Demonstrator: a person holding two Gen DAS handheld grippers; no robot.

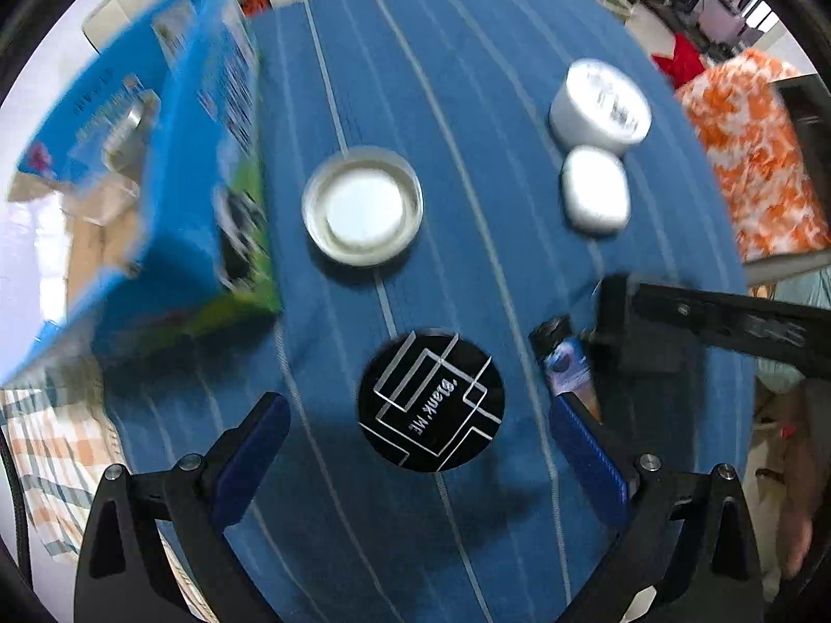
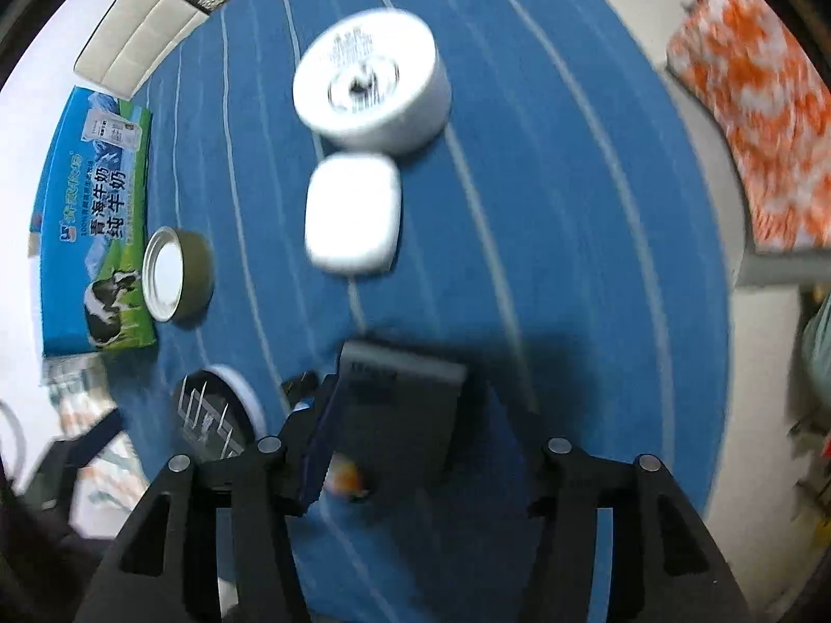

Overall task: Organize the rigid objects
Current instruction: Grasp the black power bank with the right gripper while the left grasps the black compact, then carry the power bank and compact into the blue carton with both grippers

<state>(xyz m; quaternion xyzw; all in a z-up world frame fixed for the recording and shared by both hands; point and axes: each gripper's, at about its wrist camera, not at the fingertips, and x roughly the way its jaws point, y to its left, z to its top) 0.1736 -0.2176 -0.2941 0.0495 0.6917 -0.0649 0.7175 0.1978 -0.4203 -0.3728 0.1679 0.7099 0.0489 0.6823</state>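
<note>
My left gripper (image 1: pixel 418 405) is open just above the blue striped cloth, its blue pads either side of a black round disc (image 1: pixel 431 400) printed "blank ME", without touching it. A small tube (image 1: pixel 563 358) with a black cap lies by the right pad. My right gripper (image 2: pixel 410 394) is shut on a dark grey box (image 2: pixel 402 405); its left pad (image 2: pixel 317 446) presses the box's edge and the right finger is lost in shadow. In the right wrist view the disc (image 2: pixel 213 415) and the tube (image 2: pixel 348 477) lie low on the left.
A metal lid (image 1: pixel 362 206) lies mid-table beside a blue milk carton box (image 1: pixel 156 181) on the left. A white round jar (image 1: pixel 600 104) and a white rounded case (image 1: pixel 594 189) sit together further back right. An orange-and-white cloth (image 1: pixel 763 156) lies off the table's right edge.
</note>
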